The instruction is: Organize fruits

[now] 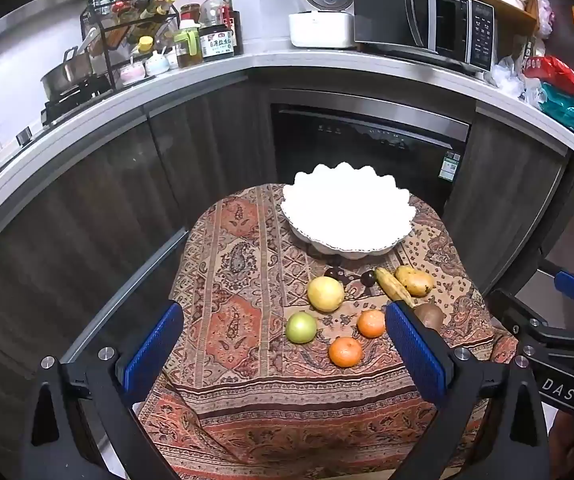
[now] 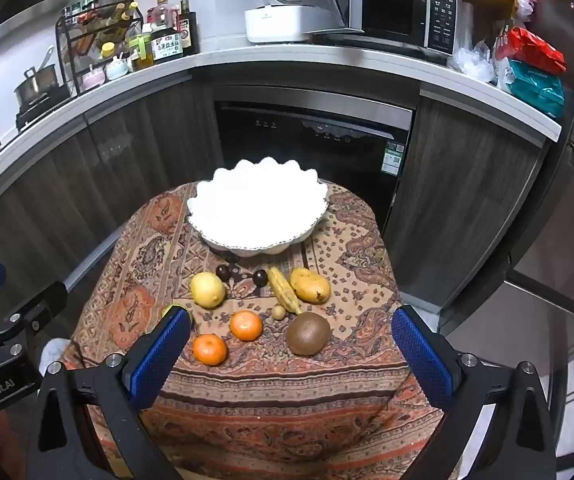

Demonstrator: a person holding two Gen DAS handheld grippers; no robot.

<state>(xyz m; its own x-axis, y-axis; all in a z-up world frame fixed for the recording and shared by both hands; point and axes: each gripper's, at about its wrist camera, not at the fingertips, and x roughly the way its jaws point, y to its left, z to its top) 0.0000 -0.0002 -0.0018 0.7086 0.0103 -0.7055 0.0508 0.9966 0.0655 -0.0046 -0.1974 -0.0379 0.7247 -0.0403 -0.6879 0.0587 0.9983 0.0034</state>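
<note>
A white scalloped bowl (image 1: 347, 216) (image 2: 257, 210) sits empty at the far side of a small table under a patterned cloth (image 1: 239, 320). In front of it lie a yellow round fruit (image 1: 325, 293) (image 2: 207, 289), a green fruit (image 1: 301, 327), two oranges (image 1: 345, 352) (image 2: 209, 349), a banana (image 2: 284, 295), a mango (image 2: 309, 285), a kiwi (image 2: 308, 333), two dark plums (image 2: 260, 278) and a small tan fruit (image 2: 279, 312). My left gripper (image 1: 283, 344) and right gripper (image 2: 291, 344) are both open and empty, held above the table's near edge.
Behind the table are dark cabinets and a dishwasher (image 1: 367, 148). The counter above holds a microwave (image 1: 423, 12), a rice cooker (image 1: 323, 8), bottles (image 1: 215, 36), a spice rack and bags (image 1: 555, 84). The right gripper's body shows in the left wrist view (image 1: 559, 344).
</note>
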